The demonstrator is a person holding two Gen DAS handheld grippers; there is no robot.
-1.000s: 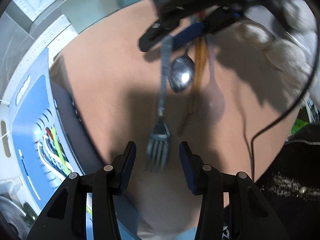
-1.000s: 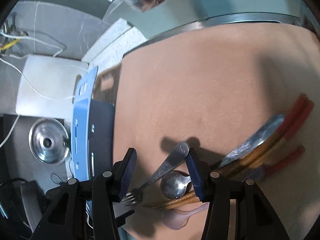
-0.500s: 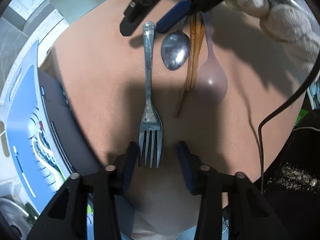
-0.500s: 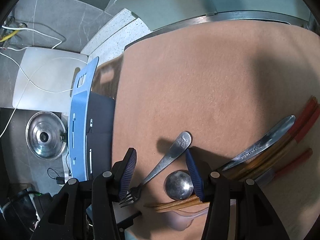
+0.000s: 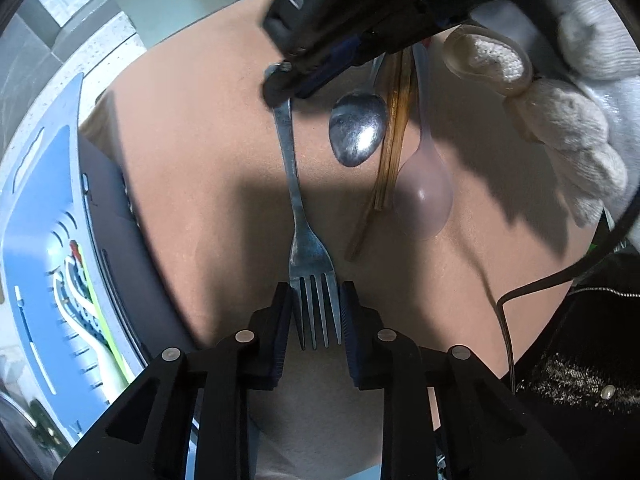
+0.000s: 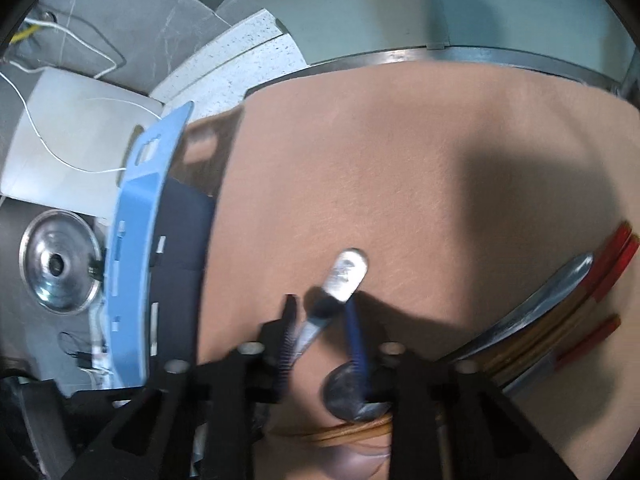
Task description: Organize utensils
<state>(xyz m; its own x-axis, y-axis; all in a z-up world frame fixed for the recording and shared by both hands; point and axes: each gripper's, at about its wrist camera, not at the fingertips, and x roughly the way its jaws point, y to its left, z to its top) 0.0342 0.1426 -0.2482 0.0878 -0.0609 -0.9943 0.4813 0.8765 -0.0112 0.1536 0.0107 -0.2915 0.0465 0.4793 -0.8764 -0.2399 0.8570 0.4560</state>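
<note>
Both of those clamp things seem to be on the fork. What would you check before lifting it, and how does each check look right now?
1. Left gripper fingers on the fork tines: ok, just closed, pads against both sides.
2. Right gripper on the fork handle: ok, just closed around it.
3. Grip firm enough to lift: cannot tell.
4. Metal spoon apart from the fork: ok.
5. Chopsticks and pink spoon apart from the fork: ok.
6. Room in the blue tray: cannot tell.

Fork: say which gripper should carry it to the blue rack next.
Probably left. The left gripper has just been closing, both pads against the fork at its tines, nearer the blue rack. The right gripper pinches the handle end.
</note>
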